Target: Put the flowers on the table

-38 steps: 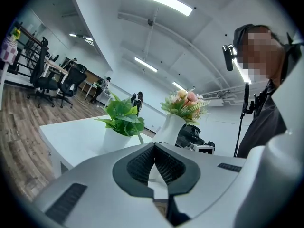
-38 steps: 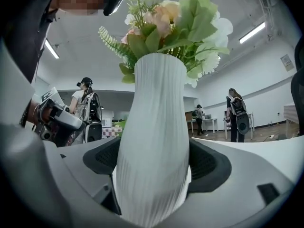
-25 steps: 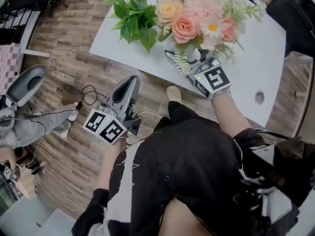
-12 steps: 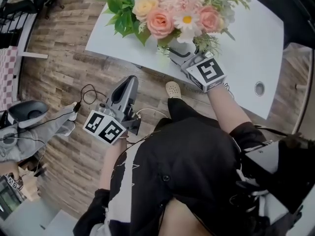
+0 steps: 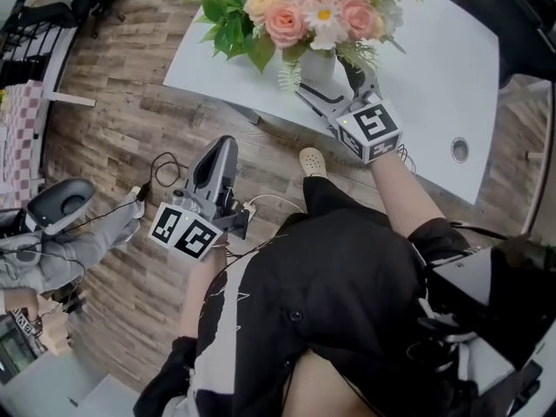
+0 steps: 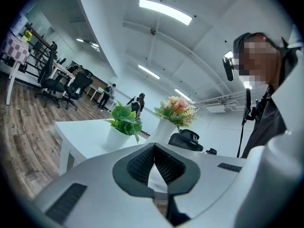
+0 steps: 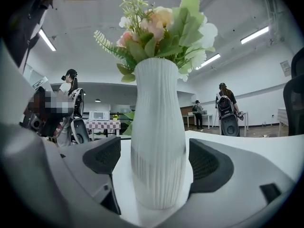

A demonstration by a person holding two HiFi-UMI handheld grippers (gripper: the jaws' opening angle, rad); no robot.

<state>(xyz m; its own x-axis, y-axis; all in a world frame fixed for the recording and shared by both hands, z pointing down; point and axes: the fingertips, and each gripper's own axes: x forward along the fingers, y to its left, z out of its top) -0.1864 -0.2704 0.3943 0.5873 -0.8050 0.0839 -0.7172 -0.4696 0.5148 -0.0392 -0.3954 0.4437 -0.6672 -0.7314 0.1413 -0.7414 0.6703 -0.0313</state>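
A white ribbed vase (image 7: 158, 137) with pink, peach and white flowers (image 5: 317, 11) stands upright on the white table (image 5: 434, 68) near its front edge. My right gripper (image 5: 334, 81) is open around the vase base (image 5: 317, 63). In the right gripper view a gap shows between each pad (image 7: 102, 156) and the vase, with the right gripper (image 7: 156, 161) level with its foot. My left gripper (image 5: 221, 146) is shut and empty, held over the wooden floor in front of the table. In the left gripper view the left gripper (image 6: 154, 151) points toward the bouquet (image 6: 176, 109).
A green potted plant (image 5: 233, 24) stands on the table to the left of the vase. A black chair (image 5: 521, 24) is at the table's far right and a cable hole (image 5: 460, 149) is in the tabletop. Cables (image 5: 165, 168) lie on the floor, and a seated person (image 5: 61, 233) is at the left.
The vase and my right gripper have moved from the table's front edge a little farther onto the tabletop. My left gripper has stayed low over the floor.
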